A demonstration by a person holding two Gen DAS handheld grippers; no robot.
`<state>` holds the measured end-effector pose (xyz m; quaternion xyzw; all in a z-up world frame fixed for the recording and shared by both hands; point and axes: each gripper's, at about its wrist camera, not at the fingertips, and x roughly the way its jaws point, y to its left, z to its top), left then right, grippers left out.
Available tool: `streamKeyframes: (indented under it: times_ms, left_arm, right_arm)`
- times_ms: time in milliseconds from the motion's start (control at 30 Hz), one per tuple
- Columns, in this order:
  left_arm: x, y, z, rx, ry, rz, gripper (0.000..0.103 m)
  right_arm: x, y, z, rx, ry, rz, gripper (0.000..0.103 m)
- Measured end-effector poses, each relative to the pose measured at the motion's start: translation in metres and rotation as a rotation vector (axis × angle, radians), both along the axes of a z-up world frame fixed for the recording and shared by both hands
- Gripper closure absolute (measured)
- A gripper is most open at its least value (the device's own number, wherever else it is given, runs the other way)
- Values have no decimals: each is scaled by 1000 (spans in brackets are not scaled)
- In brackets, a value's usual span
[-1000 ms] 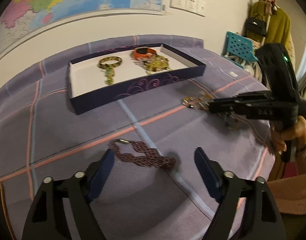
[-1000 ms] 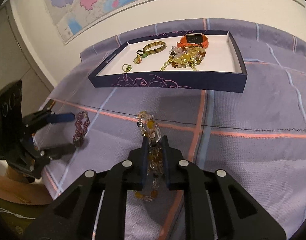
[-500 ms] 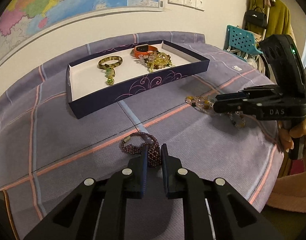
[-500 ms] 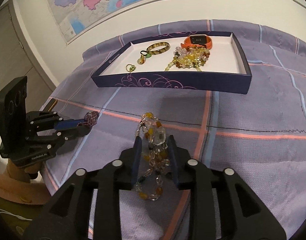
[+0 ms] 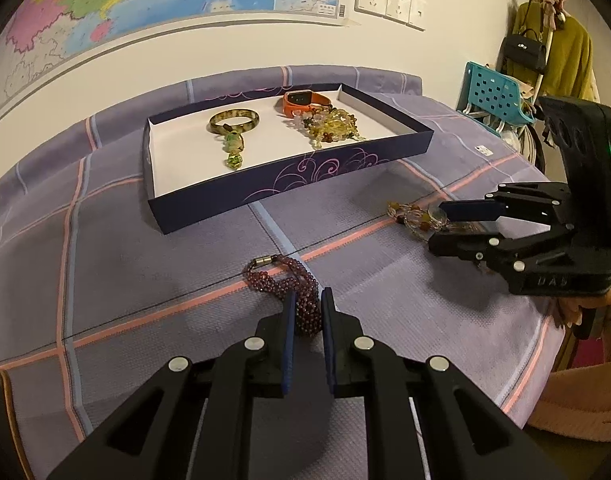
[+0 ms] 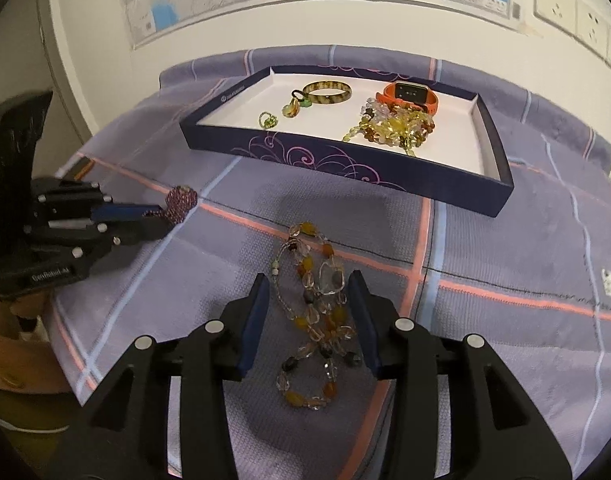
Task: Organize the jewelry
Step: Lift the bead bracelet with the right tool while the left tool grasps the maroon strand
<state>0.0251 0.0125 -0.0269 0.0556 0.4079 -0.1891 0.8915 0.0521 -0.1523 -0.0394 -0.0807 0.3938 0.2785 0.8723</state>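
Note:
A dark purple beaded bracelet (image 5: 283,280) lies on the purple checked cloth, and my left gripper (image 5: 307,300) is shut on its near end; the bracelet also shows in the right wrist view (image 6: 180,202). An amber and clear bead necklace (image 6: 317,304) lies on the cloth between the open fingers of my right gripper (image 6: 308,282); it also shows in the left wrist view (image 5: 415,218). The navy jewelry tray (image 5: 209,204) with a white inside holds a green bangle (image 5: 234,119), an orange watch (image 5: 305,100) and a heap of yellow beads (image 5: 331,124).
The tray (image 6: 347,166) stands at the back of the table, by the wall with a map. A blue plastic chair (image 5: 493,92) and hanging clothes (image 5: 561,48) are at the right. The table's right edge (image 5: 545,340) is close to the right gripper.
My left gripper closed on the purple bracelet and bunched it up. My right gripper opened, and the amber necklace now lies loose between its fingers.

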Motion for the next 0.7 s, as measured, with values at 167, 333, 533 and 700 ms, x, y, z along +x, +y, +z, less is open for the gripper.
streamKeyframes:
  times_ms: [167, 333, 533, 700]
  left_arm:
    - [1, 1, 0, -2, 3, 2, 92]
    - [2, 1, -1, -9, 7, 11, 92]
    - [3, 6, 6, -62, 1, 19, 93]
    - [1, 12, 16, -108, -10, 21, 93]
  right_arm:
    - [-3, 6, -1, -35, -22, -15, 68]
    - [0, -2, 0, 11, -5, -35, 87]
    - [9, -21, 2, 218, 97, -16, 88]
    - [10, -29, 12, 360, 133, 11, 88]
